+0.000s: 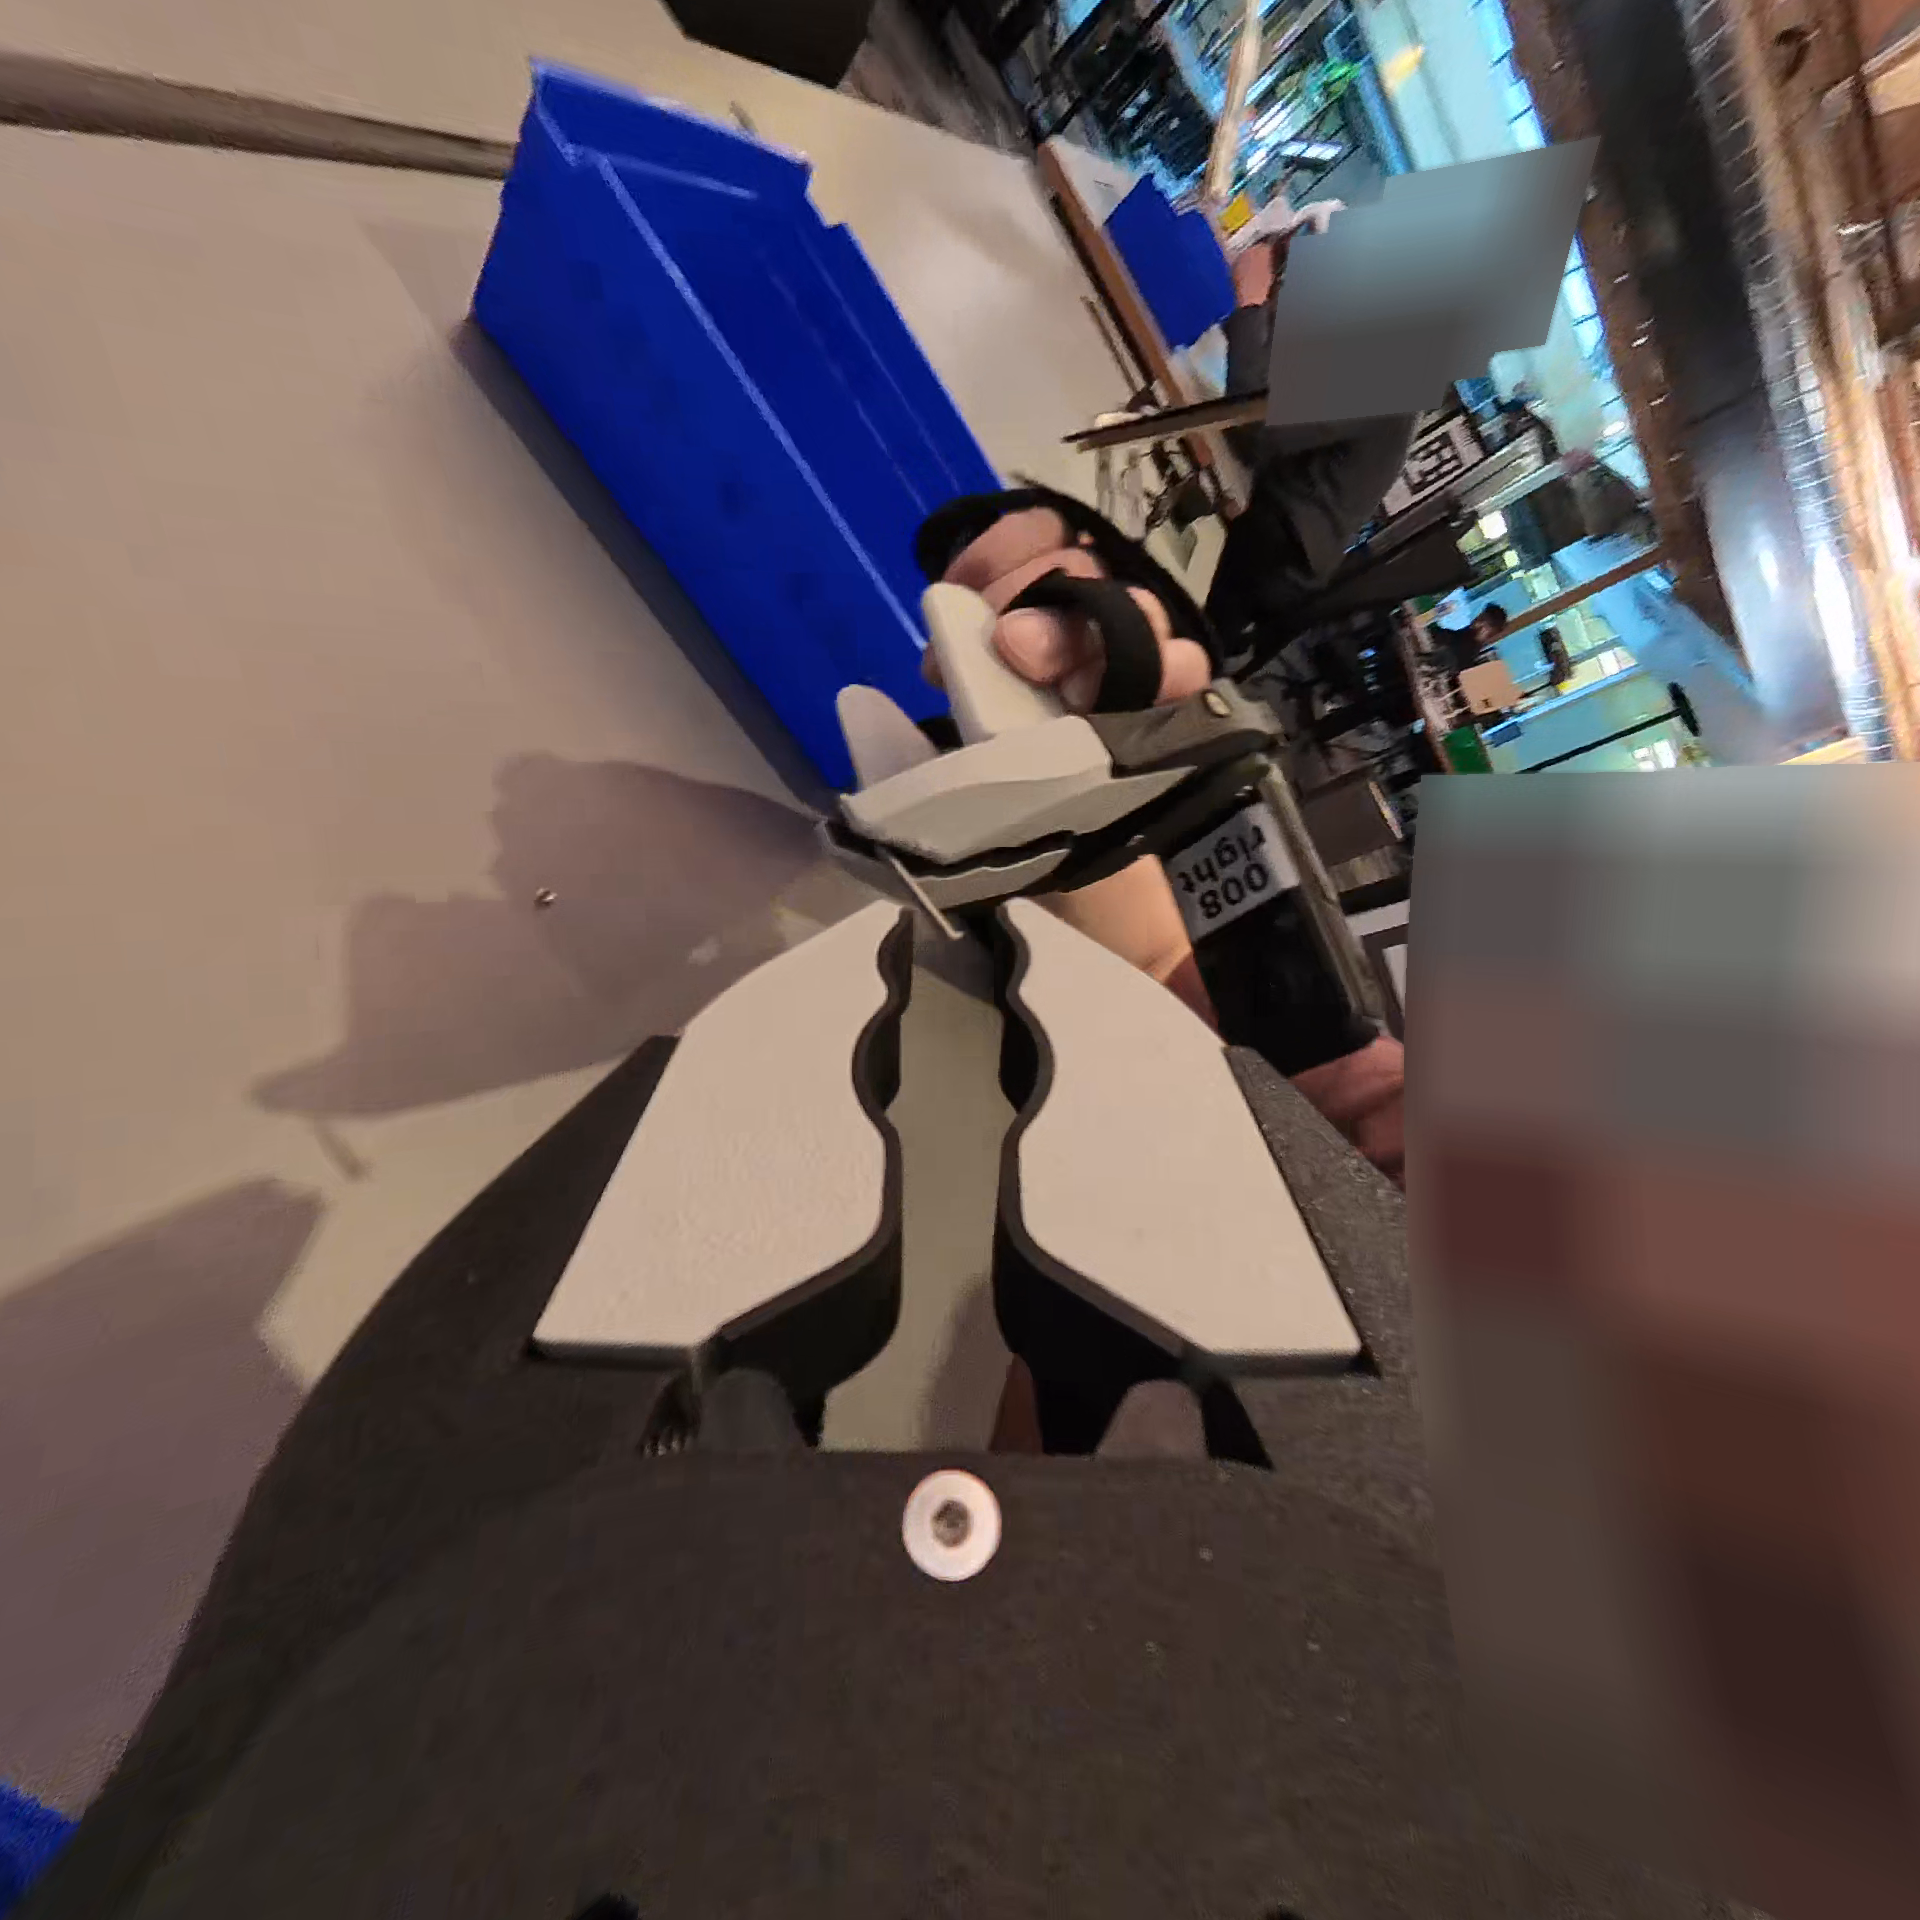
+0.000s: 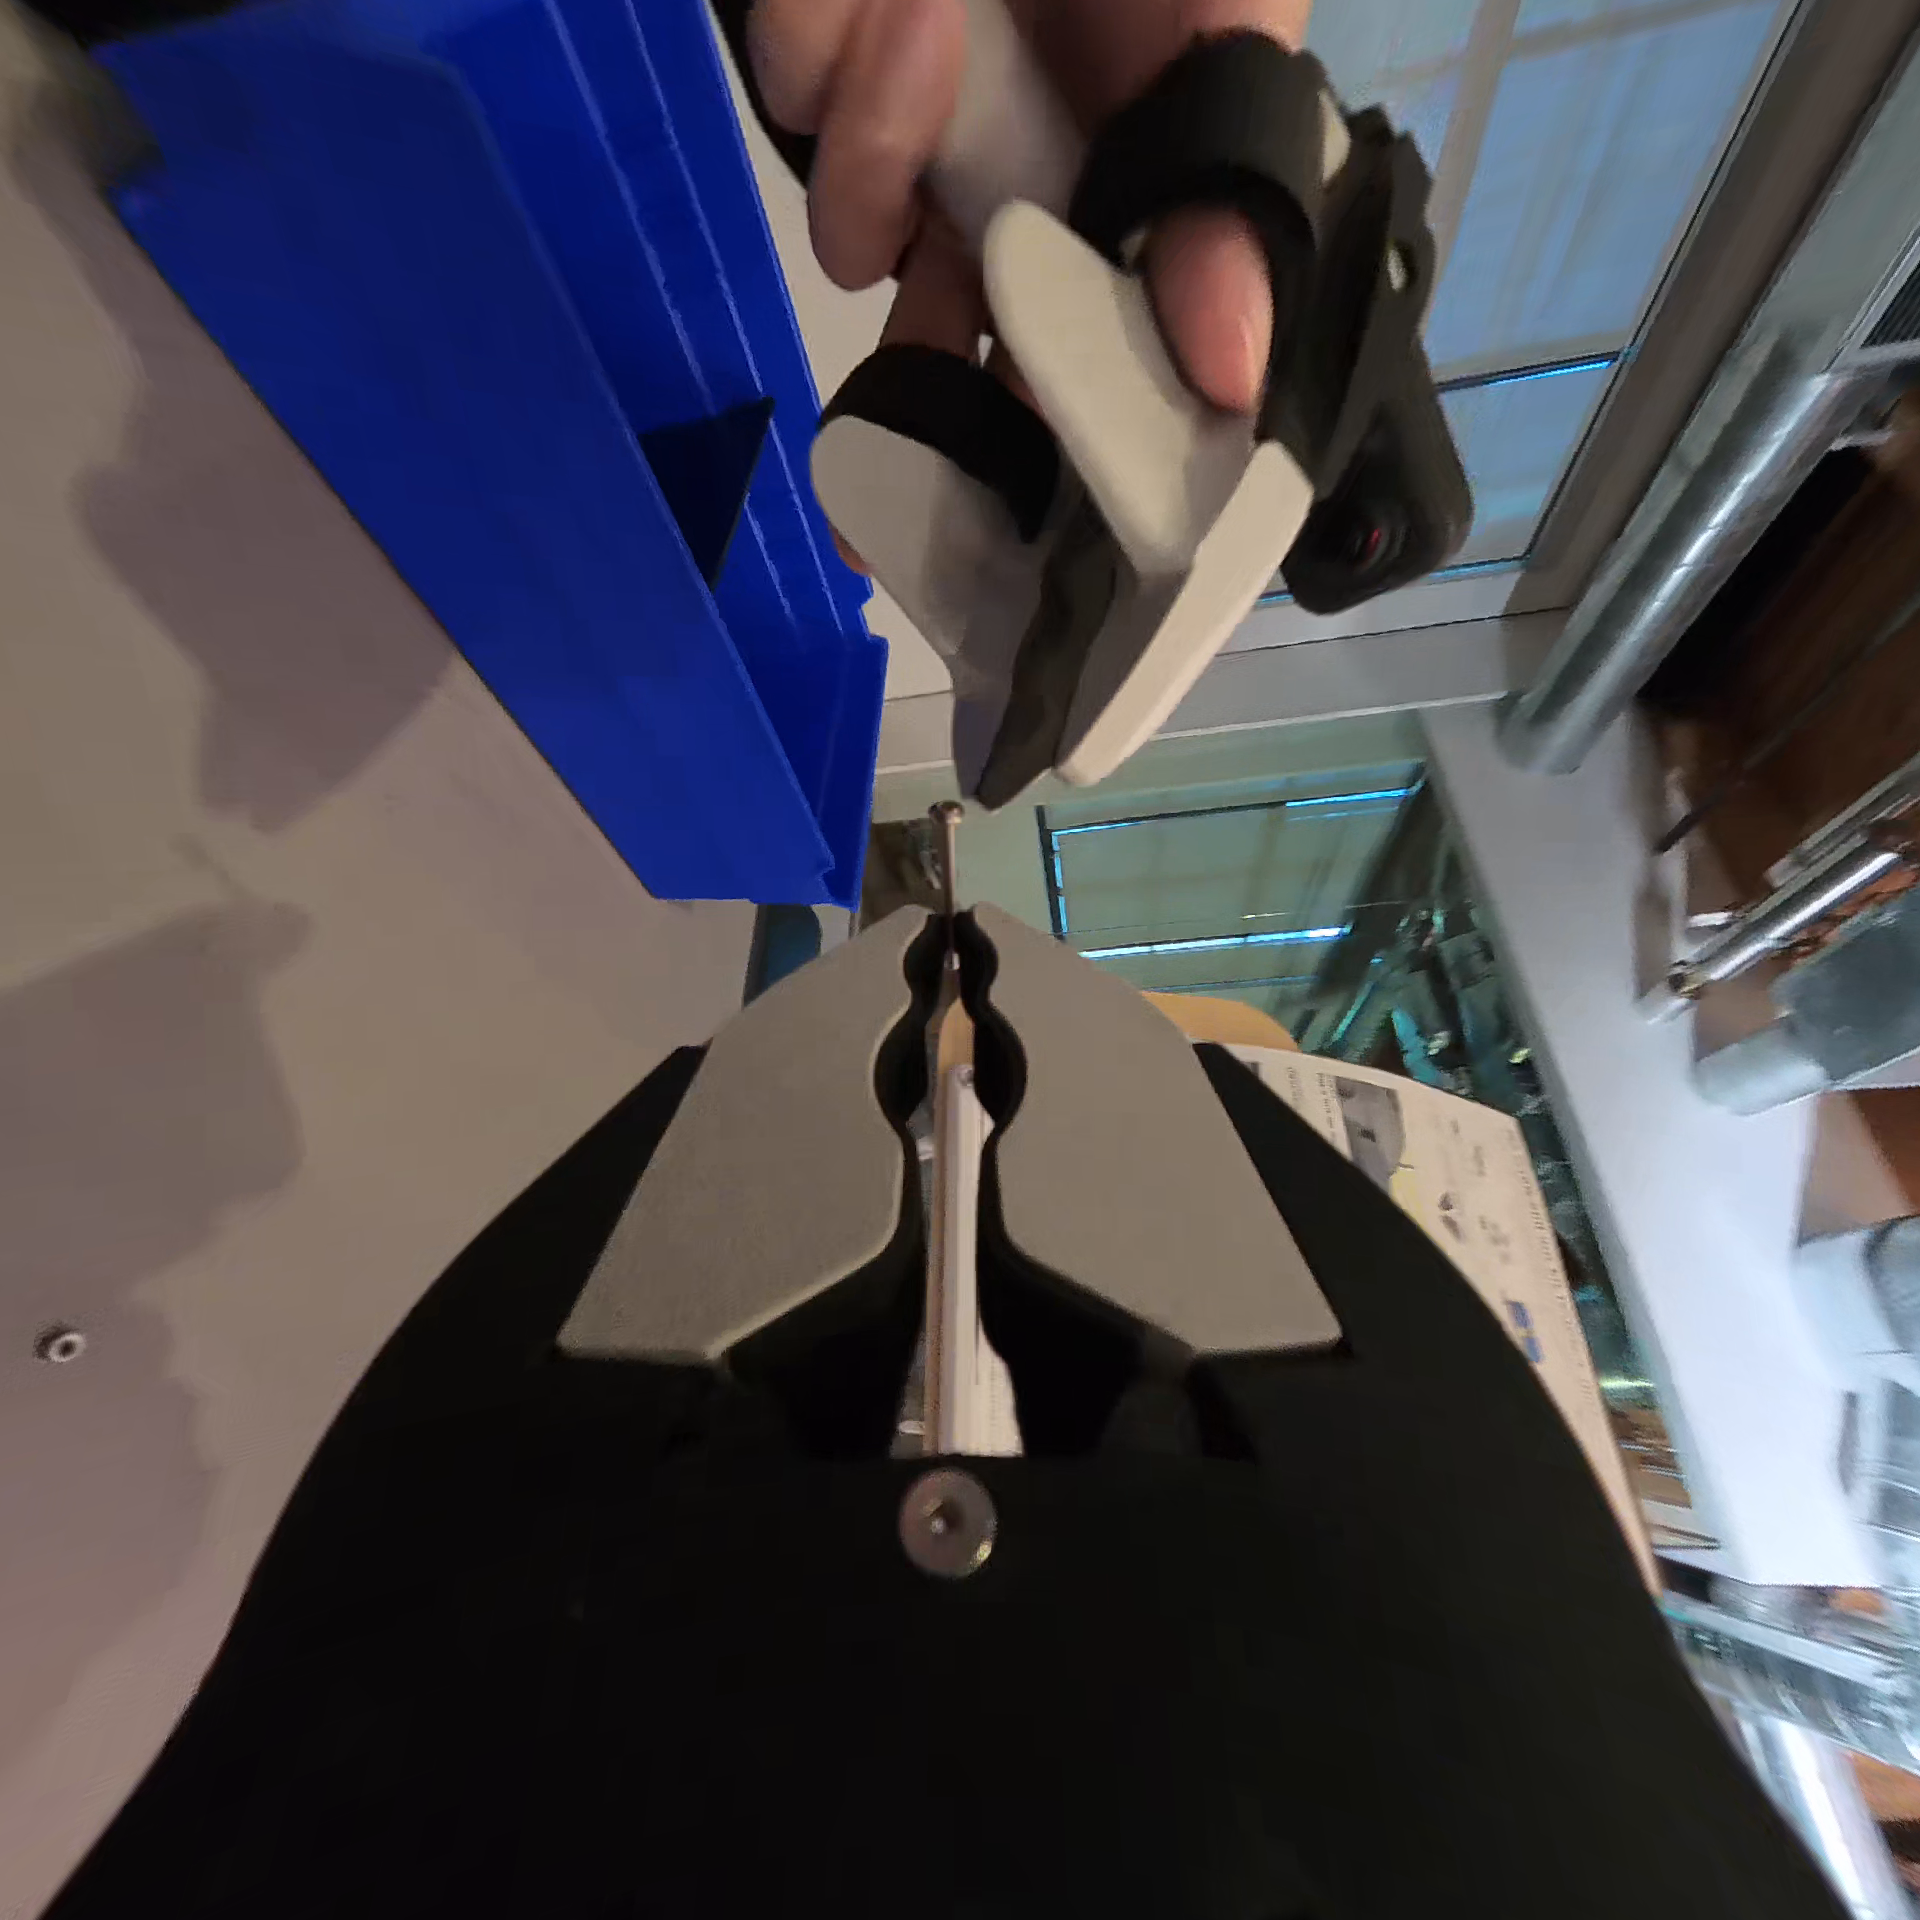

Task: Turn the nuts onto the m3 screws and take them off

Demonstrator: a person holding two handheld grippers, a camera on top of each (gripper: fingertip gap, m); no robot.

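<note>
Steel screw (image 2: 947, 862) pinched by right gripper (image 2: 951, 920); left gripper (image 1: 951, 935) parted, empty

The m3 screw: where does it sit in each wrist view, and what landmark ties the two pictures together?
Left wrist view: the m3 screw is a thin sliver just above centre, pinched in the right gripper, right at this view's own fingertips.
Right wrist view: the screw stands just above centre, rising from the right gripper toward the left gripper.
Shared landmark: the blue bin, upper left in both.
</note>
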